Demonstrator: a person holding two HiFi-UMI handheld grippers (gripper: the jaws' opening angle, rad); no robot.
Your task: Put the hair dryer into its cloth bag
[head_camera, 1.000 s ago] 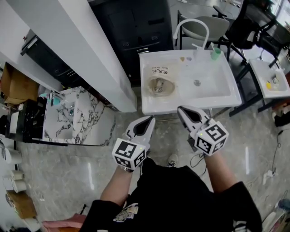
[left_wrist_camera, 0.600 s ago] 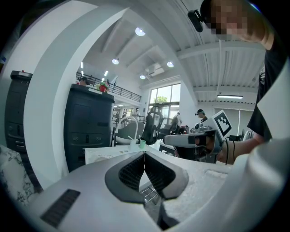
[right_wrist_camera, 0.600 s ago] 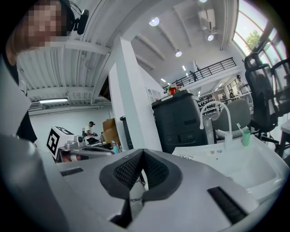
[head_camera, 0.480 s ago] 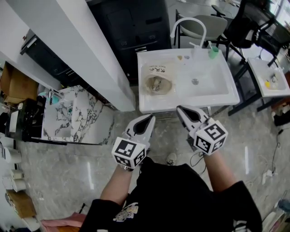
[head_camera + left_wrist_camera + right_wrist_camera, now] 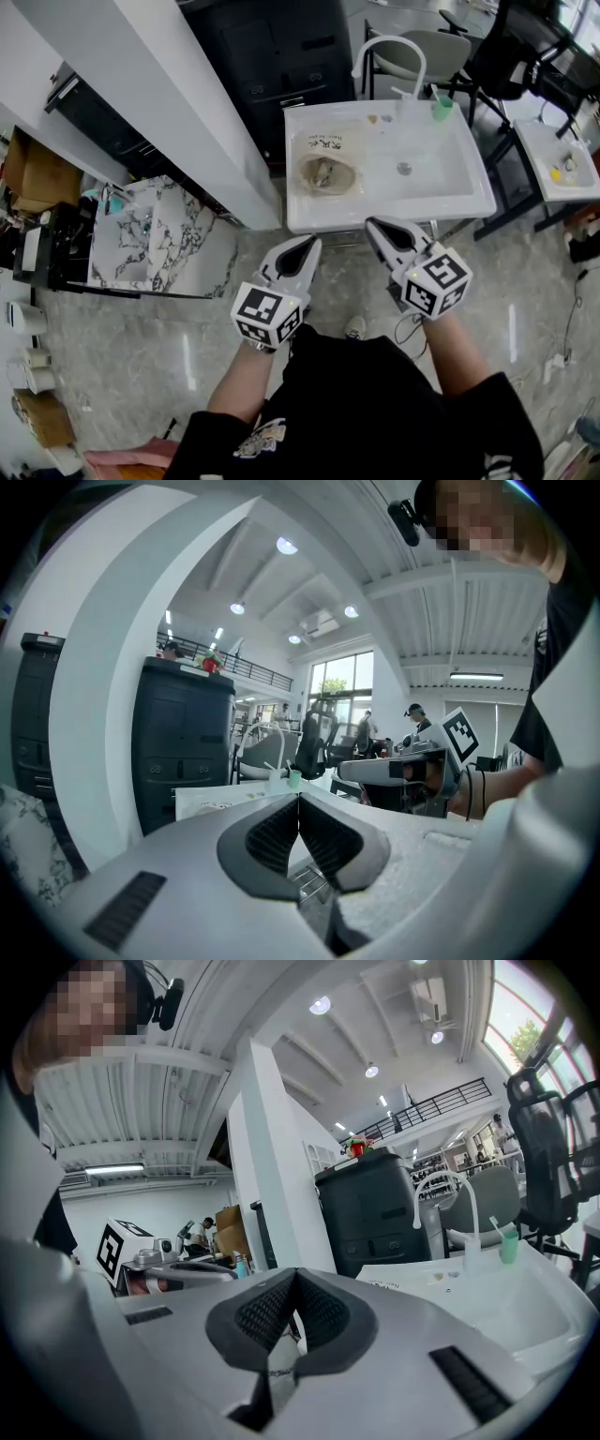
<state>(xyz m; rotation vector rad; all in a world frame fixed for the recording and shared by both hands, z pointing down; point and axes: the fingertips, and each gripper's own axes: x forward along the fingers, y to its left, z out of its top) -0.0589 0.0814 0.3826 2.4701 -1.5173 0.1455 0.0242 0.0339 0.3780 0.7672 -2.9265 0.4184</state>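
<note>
A beige cloth bag [image 5: 328,172] with dark print lies crumpled on the left part of a white sink [image 5: 441,192]. Its mouth gapes, and I cannot tell what is inside. No hair dryer shows plainly. My left gripper [image 5: 311,243] and right gripper [image 5: 371,224] hover side by side just short of the sink's front edge, both pointing at it. The left gripper [image 5: 299,799] has its ridged pads pressed together with nothing between them. The right gripper [image 5: 295,1275] is likewise shut and empty. Each gripper view shows the other gripper beside it.
A curved white faucet [image 5: 386,52] and a green cup [image 5: 441,108] stand at the sink's back edge. A black cabinet [image 5: 272,56] and a chair [image 5: 422,52] are behind. A white partition [image 5: 159,84] and a marble-patterned slab [image 5: 159,234] lie left. A smaller sink [image 5: 558,164] stands right.
The sink sits slightly further left and up in the head view than a second ago. Both grippers keep their place and stay shut.
</note>
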